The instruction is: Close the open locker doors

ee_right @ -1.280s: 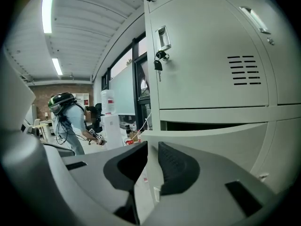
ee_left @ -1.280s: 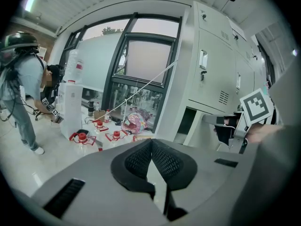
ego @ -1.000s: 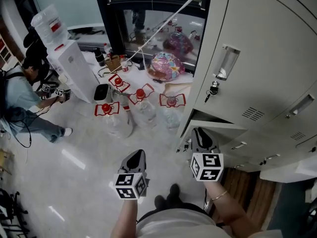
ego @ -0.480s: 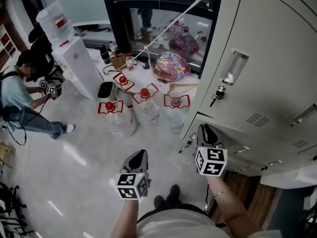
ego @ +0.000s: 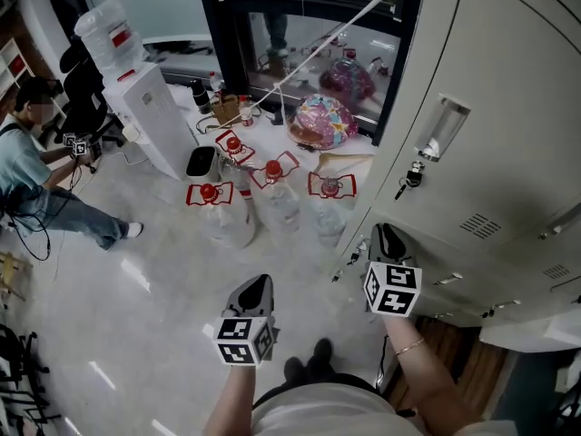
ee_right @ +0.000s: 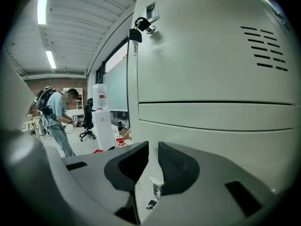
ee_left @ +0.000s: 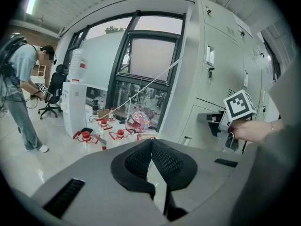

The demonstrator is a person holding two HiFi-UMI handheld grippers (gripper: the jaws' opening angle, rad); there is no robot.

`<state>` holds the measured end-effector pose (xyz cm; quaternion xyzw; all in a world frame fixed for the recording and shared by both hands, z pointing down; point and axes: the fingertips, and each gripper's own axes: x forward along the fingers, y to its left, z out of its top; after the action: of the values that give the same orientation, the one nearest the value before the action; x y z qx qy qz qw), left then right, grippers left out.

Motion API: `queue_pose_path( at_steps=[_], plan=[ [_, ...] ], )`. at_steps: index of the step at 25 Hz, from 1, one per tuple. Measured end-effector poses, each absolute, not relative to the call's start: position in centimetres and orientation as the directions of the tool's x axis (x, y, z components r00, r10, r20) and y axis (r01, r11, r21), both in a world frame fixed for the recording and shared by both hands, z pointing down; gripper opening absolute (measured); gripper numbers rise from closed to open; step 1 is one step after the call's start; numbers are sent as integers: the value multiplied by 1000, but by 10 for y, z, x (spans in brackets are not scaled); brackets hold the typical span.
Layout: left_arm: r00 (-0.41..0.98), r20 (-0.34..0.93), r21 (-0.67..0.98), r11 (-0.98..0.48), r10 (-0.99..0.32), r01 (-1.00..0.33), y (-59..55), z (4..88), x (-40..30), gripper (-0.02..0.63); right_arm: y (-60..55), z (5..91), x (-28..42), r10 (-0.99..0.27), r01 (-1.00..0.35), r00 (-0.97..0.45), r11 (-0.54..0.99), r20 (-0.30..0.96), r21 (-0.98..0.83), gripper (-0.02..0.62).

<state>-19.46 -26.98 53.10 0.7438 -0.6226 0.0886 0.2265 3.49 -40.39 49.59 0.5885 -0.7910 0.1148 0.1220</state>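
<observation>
Grey lockers (ego: 490,153) fill the right of the head view. The upper door carries a key (ego: 413,178), also visible high up as the key (ee_right: 136,32) in the right gripper view. My right gripper (ego: 388,235) has its tip at the left edge of the lower locker door (ego: 440,252), which looks almost flush. That door (ee_right: 211,126) fills the view just ahead of the right gripper (ee_right: 153,147), whose jaws stand slightly apart around nothing; a small latch (ee_right: 154,190) shows below them. My left gripper (ego: 258,285) hangs over the floor, away from the lockers, shut and empty (ee_left: 151,144).
Several water bottles with red handles (ego: 272,198) stand on the floor left of the lockers, beside a white water dispenser (ego: 150,116) and a colourful balloon (ego: 322,121). Another person (ego: 36,171) stands at the far left. My shoes (ego: 309,368) are below.
The dark gap under the upper locker has closed up as the lower door swung in. My right gripper followed it toward the lockers. The left gripper stayed about where it was.
</observation>
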Motion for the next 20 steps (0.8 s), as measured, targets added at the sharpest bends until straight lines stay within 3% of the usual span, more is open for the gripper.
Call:
queue_pose_path(
  at_steps=[20],
  plan=[
    [236, 392, 231, -153, -889, -961, -255, 521, -196, 20, -366, 480, 20, -897, -948, -311, 317, 313, -32, 43]
  ],
)
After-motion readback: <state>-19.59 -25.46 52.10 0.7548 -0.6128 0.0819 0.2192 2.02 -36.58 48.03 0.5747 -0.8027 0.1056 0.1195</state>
